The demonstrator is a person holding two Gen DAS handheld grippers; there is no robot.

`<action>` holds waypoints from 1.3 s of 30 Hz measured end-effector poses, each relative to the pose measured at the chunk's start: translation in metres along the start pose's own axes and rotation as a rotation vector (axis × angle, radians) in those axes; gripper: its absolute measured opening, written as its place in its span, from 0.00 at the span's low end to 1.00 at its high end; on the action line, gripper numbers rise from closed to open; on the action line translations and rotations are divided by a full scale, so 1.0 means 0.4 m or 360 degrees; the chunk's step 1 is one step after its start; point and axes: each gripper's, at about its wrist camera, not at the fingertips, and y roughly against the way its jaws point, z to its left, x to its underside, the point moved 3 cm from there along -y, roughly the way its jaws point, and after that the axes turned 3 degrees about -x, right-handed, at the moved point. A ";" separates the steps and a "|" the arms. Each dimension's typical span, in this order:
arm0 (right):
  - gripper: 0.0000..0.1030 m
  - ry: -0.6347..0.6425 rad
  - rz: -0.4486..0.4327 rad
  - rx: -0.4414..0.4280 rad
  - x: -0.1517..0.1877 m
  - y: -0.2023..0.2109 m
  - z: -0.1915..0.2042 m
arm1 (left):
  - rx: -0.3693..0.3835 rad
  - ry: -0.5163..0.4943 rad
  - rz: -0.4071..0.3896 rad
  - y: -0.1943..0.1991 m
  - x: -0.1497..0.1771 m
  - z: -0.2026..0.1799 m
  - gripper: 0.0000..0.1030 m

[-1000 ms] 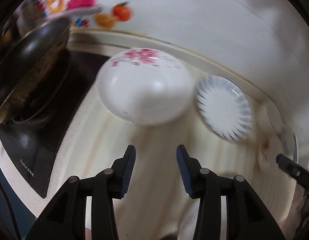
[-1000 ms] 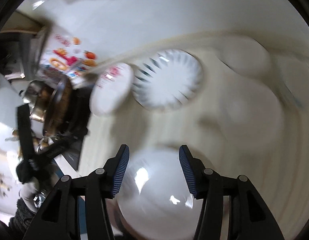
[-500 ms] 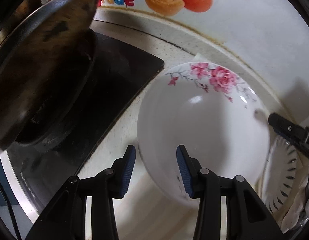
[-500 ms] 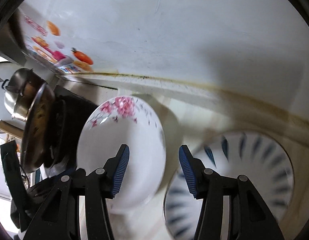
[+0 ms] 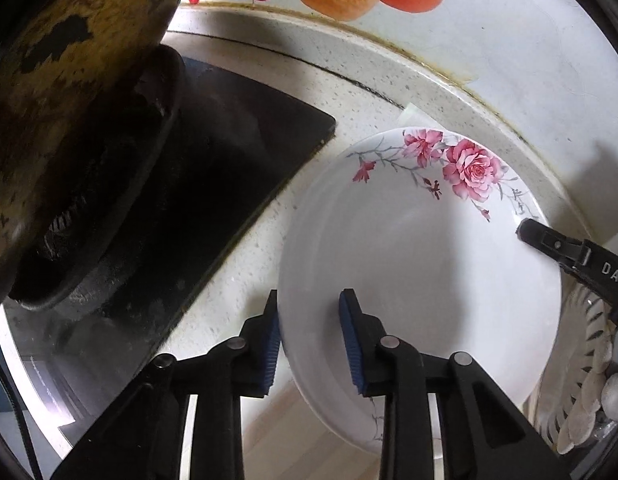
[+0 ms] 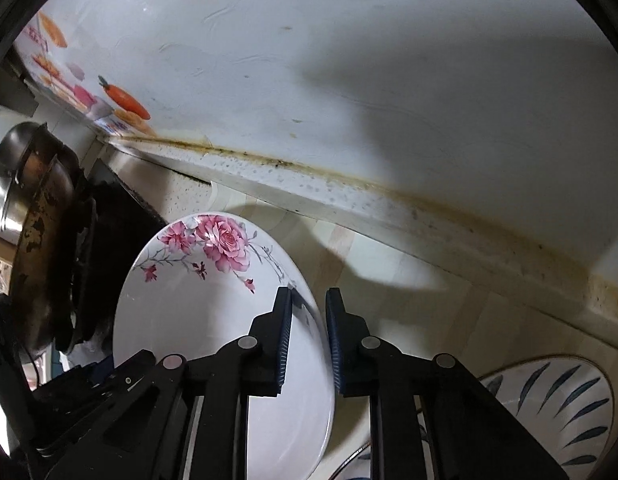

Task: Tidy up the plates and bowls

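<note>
Since a second ago both grippers have dropped onto the rose plate (image 5: pixel 421 264): the left gripper (image 5: pixel 309 340) straddles its lower-left rim, the right gripper (image 6: pixel 307 344) its right rim, both jaws closing on the edge, so a two-handed lift looks imminent. The plate rests on the bench (image 5: pixel 373 92) at frame centre; the wok (image 5: pixel 69 100) crowds the upper left, a blue-striped plate (image 6: pixel 557 400) lies lower right

Sharp, bright frames; soft shadows, fisheye bending, dark corners
</note>
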 end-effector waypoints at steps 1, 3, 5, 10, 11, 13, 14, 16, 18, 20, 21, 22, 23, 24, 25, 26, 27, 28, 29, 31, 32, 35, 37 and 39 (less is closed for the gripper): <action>0.19 -0.0013 0.0011 0.0005 0.007 0.006 -0.005 | 0.0002 -0.0003 0.0003 0.003 0.002 0.001 0.24; 0.18 -0.0035 0.0027 0.0003 0.020 0.020 -0.009 | 0.0017 -0.0019 -0.0008 0.019 0.007 -0.002 0.24; 0.19 -0.0043 0.0019 0.0015 0.033 0.045 -0.008 | 0.0043 -0.0030 -0.0011 0.047 0.020 -0.005 0.24; 0.18 -0.0092 -0.0012 0.0004 0.079 0.152 -0.016 | 0.0118 -0.0099 -0.0040 0.137 0.068 -0.032 0.24; 0.18 -0.0096 -0.0026 0.0006 0.091 0.180 -0.018 | 0.0133 -0.0123 -0.0048 0.157 0.083 -0.037 0.24; 0.18 -0.0120 -0.0047 0.0008 0.119 0.238 -0.021 | 0.0173 -0.0154 -0.0050 0.190 0.108 -0.046 0.24; 0.18 -0.0135 -0.0060 0.0002 0.134 0.266 -0.023 | 0.0197 -0.0177 -0.0043 0.209 0.127 -0.055 0.24; 0.18 -0.0137 -0.0092 0.0017 0.174 0.328 -0.027 | 0.0242 -0.0228 -0.0029 0.242 0.163 -0.072 0.24; 0.18 -0.0141 -0.0120 0.0046 0.228 0.390 -0.030 | 0.0257 -0.0296 -0.0040 0.283 0.207 -0.085 0.24; 0.18 -0.0161 -0.0133 0.0068 0.285 0.442 -0.037 | 0.0300 -0.0352 -0.0037 0.316 0.257 -0.097 0.24; 0.18 -0.0181 -0.0141 0.0075 0.319 0.467 -0.043 | 0.0313 -0.0382 -0.0030 0.324 0.274 -0.094 0.24; 0.18 -0.0200 -0.0146 0.0084 0.351 0.489 -0.050 | 0.0339 -0.0419 -0.0023 0.338 0.304 -0.101 0.24; 0.18 -0.0218 -0.0145 0.0094 0.381 0.506 -0.056 | 0.0355 -0.0439 -0.0015 0.345 0.323 -0.104 0.24; 0.18 -0.0245 -0.0144 0.0108 0.425 0.527 -0.064 | 0.0367 -0.0463 -0.0004 0.358 0.345 -0.108 0.24; 0.18 -0.0268 -0.0148 0.0113 0.456 0.539 -0.072 | 0.0378 -0.0491 0.0004 0.365 0.369 -0.111 0.24; 0.18 -0.0294 -0.0147 0.0122 0.496 0.554 -0.079 | 0.0396 -0.0519 0.0014 0.369 0.393 -0.115 0.24; 0.18 -0.0317 -0.0144 0.0133 0.536 0.568 -0.087 | 0.0401 -0.0552 0.0032 0.370 0.416 -0.119 0.24; 0.18 -0.0340 -0.0145 0.0135 0.567 0.576 -0.093 | 0.0403 -0.0574 0.0048 0.370 0.435 -0.123 0.24; 0.18 -0.0370 -0.0145 0.0130 0.601 0.583 -0.099 | 0.0409 -0.0594 0.0062 0.360 0.445 -0.127 0.24; 0.18 -0.0424 -0.0135 0.0137 0.675 0.595 -0.115 | 0.0403 -0.0640 0.0093 0.353 0.478 -0.134 0.24; 0.18 -0.0446 -0.0132 0.0137 0.702 0.594 -0.118 | 0.0397 -0.0664 0.0107 0.347 0.495 -0.139 0.24; 0.18 -0.0524 -0.0120 0.0136 0.780 0.587 -0.133 | 0.0375 -0.0723 0.0131 0.327 0.540 -0.147 0.24; 0.18 -0.0548 -0.0110 0.0153 0.828 0.582 -0.142 | 0.0358 -0.0754 0.0145 0.320 0.572 -0.150 0.24; 0.18 -0.0573 -0.0100 0.0165 0.863 0.574 -0.148 | 0.0331 -0.0782 0.0163 0.309 0.598 -0.154 0.24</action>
